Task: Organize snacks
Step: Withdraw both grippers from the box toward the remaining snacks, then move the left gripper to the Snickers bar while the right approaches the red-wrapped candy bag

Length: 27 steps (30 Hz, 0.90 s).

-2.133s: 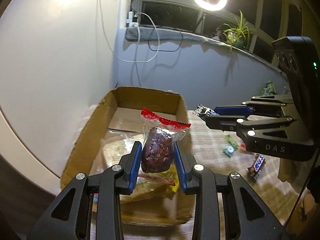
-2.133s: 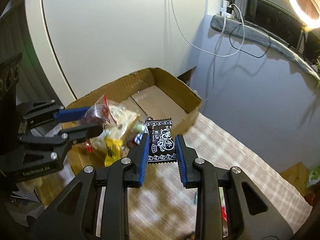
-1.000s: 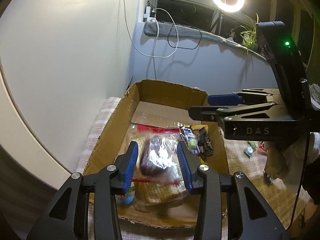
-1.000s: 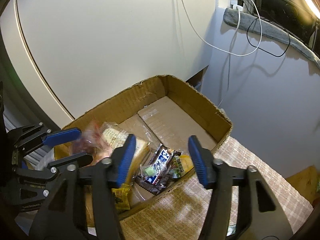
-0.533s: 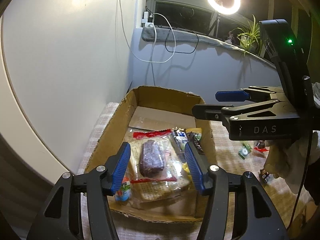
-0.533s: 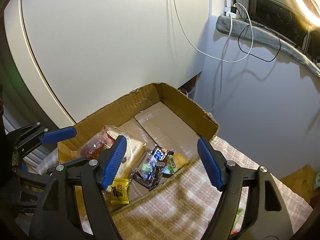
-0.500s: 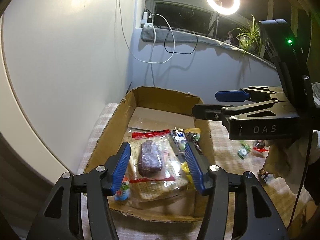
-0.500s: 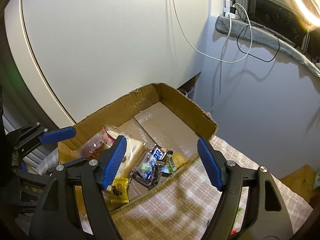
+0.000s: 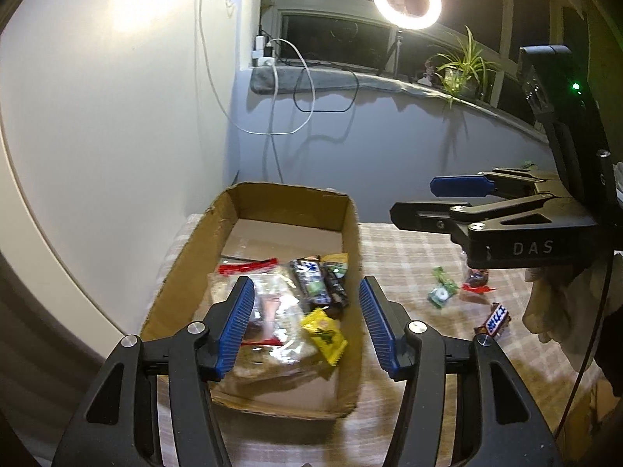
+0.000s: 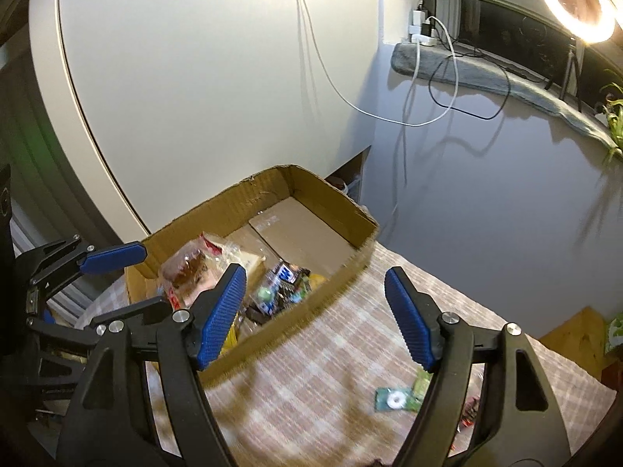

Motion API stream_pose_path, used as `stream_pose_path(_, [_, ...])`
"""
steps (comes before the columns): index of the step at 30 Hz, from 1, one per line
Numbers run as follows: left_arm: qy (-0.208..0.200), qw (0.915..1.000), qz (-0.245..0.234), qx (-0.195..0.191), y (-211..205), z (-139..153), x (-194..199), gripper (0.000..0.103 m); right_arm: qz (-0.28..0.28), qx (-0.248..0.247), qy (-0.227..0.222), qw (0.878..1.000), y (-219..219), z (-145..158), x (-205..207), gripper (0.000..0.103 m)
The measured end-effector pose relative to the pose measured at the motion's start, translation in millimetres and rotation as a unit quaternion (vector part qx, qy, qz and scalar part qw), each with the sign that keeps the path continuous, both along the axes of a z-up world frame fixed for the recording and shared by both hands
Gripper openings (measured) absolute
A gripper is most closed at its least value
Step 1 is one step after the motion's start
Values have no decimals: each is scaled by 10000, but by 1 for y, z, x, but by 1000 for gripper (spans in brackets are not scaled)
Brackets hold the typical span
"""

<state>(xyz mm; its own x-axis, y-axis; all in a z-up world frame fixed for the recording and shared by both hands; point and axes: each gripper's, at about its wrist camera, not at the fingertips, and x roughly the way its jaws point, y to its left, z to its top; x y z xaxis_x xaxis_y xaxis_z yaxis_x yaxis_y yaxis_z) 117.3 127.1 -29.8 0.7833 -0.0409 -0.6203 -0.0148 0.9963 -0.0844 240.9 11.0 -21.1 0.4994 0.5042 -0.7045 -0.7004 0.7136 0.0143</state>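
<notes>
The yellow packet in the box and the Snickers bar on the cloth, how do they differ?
The yellow packet lies inside the cardboard box on top of other snacks; the Snickers bar lies alone outside it on the checked tablecloth. The packet is bright yellow, squarish, with a zigzag edge; the bar is brown and oblong. Both are wrapped, and neither is gripped.

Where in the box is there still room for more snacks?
The far end of the cardboard box, by its back wall, is bare cardboard floor. The near end is crowded: a yellow packet, dark bars and clear bags overlap there.
</notes>
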Motion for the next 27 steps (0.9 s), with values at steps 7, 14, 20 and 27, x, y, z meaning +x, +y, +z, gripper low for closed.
stream_pose_path(7, [22, 9997, -219, -41, -25, 1, 1, 56, -200, 56, -45, 9998, -45, 6, -10, 76])
stream_pose_path(14, [113, 9984, -556, -80, -58, -3, 5, 56, -555, 34, -7, 9985, -102, 4, -14, 76])
stream_pose_path(20, [218, 9957, -895, -116, -89, -9, 8, 56, -954, -44, 156, 9953, -149, -9, -7, 76])
stream_pose_path(27, [425, 9900, -1343, -102, -128, -20, 12, 56, -1346, 30, 598, 9891, -187, -32, 10, 76])
